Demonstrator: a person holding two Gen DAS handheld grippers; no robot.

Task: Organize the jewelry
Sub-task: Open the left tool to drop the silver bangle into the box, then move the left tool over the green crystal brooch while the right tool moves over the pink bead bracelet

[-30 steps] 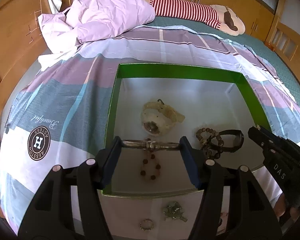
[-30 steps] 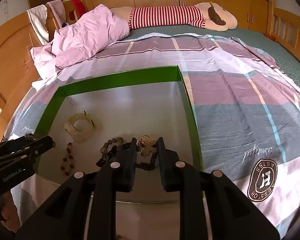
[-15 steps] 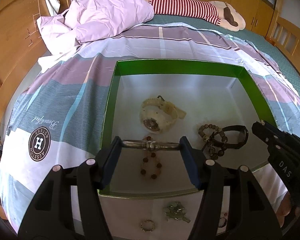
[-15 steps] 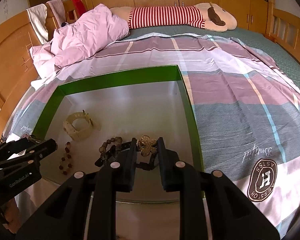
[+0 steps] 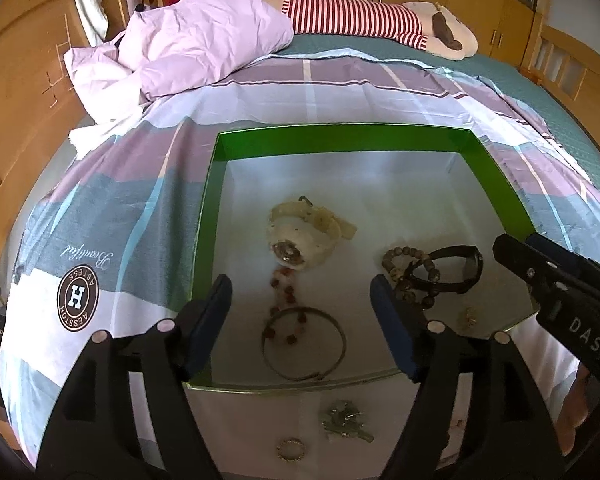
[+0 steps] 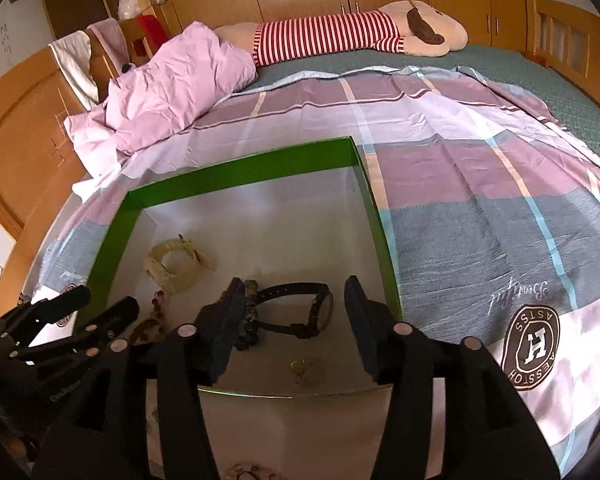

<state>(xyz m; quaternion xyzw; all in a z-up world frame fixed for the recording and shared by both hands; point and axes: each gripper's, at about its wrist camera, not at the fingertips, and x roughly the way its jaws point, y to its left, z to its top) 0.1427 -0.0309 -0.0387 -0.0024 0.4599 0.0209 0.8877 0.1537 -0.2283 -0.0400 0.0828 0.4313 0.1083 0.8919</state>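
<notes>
A shallow green cardboard box (image 5: pixel 204 240) with a pale silvery floor lies on a bed covered by a checked sheet in purple, grey and white (image 5: pixel 140 208).

The left gripper (image 5: pixel 302 300) hangs over the near part of the box. Its blue-padded fingers (image 5: pixel 212 312) are spreading apart and hold nothing. Below the gap between them a thin round metal bangle (image 5: pixel 304 344) lies flat on the box floor, free of both fingers. A string of reddish-brown beads (image 5: pixel 286 300) lies partly inside the bangle ring and runs up toward a cream-coloured wristwatch (image 5: pixel 304 236), which lies near the middle of the box.

The right gripper (image 6: pixel 296 316) hangs over the near right corner of the box. Its fingers (image 6: pixel 358 324) are also spreading apart and they are empty. On the floor below them lies a small gold flower-shaped ornament (image 6: pixel 303 366), touching neither finger. Behind it lies a black wristwatch (image 6: pixel 304 312), and just beside the watch, close to the left finger of this gripper, a bracelet of dark brown beads (image 6: pixel 248 320).

In the left wrist view, a silvery-green brooch (image 5: pixel 344 422) and a small gold ring (image 5: pixel 291 450) lie outside the box, on the sheet in front of its near wall. At the far end of the bed there is a crumpled pink duvet (image 5: pixel 204 48) and a long plush toy in a red and white striped shirt (image 5: pixel 360 20).
</notes>
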